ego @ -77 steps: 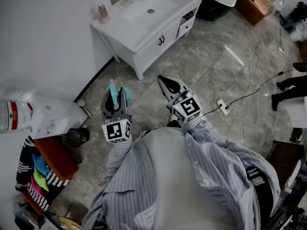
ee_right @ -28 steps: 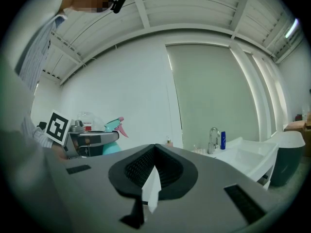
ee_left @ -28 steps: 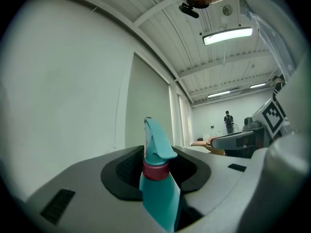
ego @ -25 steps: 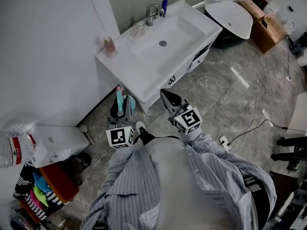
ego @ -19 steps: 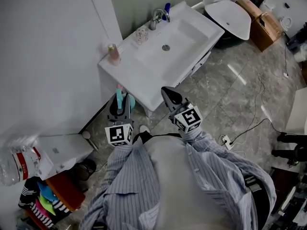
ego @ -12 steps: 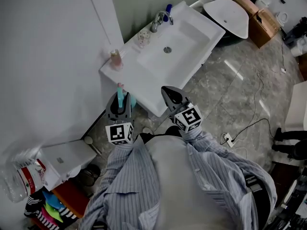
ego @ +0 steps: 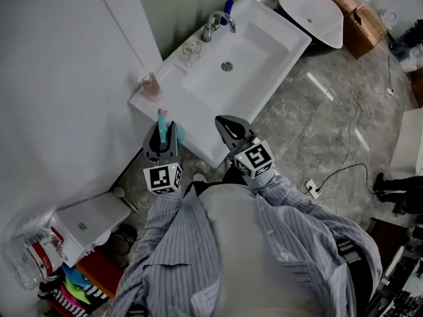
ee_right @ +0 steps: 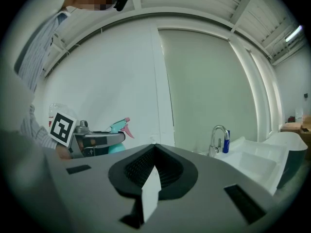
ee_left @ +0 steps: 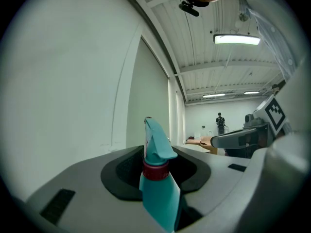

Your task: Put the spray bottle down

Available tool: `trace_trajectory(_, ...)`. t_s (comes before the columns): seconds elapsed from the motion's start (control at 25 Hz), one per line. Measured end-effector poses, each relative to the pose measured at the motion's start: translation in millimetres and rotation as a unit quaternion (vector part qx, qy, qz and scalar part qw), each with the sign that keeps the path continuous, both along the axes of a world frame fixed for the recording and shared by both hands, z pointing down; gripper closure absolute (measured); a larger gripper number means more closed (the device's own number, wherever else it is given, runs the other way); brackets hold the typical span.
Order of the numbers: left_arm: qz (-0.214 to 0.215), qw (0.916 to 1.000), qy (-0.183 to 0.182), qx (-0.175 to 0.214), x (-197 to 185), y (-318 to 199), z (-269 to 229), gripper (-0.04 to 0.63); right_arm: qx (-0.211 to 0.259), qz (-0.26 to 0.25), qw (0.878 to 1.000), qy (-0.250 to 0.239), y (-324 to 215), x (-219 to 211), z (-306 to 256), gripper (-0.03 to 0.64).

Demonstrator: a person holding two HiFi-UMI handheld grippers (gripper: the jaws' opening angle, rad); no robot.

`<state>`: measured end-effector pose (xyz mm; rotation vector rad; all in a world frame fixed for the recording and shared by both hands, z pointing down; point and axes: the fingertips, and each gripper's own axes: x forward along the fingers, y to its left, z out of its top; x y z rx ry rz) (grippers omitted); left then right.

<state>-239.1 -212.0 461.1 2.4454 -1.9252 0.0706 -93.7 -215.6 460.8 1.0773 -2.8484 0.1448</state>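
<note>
A teal spray bottle point(ego: 160, 123) with a pink trigger and a red collar stands upright between the jaws of my left gripper point(ego: 162, 133), which is shut on it. In the left gripper view the spray bottle point(ee_left: 158, 194) rises out of the left gripper point(ee_left: 156, 173), nozzle up. It hangs over the near left corner of the white sink cabinet point(ego: 198, 114). My right gripper point(ego: 228, 126) hovers beside it over the cabinet's front edge. In its own view the right gripper point(ee_right: 152, 173) is shut on a thin white piece point(ee_right: 151, 193).
On the sink top stand a chrome tap point(ego: 213, 25), a blue bottle point(ego: 228, 8), a glass cup point(ego: 190, 50) and a pink bottle point(ego: 151, 86). A white toilet lid point(ego: 310, 15) and a cardboard box point(ego: 363, 22) lie beyond. A power strip point(ego: 309, 187) and cables cross the floor.
The person has stepped up to the sink cabinet. Both grippers, earlier over the floor, now hang over its near edge. The spray bottle stays held in the left gripper.
</note>
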Motion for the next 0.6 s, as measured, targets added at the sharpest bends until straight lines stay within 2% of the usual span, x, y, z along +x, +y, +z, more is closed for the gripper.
trace_trajectory(0.36, -0.044, 0.9989, -0.003, -0.018, -0.8, -39.1, 22.7, 0.459, -0.018, -0.037, 0.999, 0.007, -51.5, 1.6, 14.4, 0.601)
trace_trajectory(0.6, -0.052, 0.9984, -0.002, -0.022, -6.3, -84.5, 56.8, 0.459, -0.043, -0.044, 0.998, 0.020, -84.7, -2.6, 49.3, 0.601)
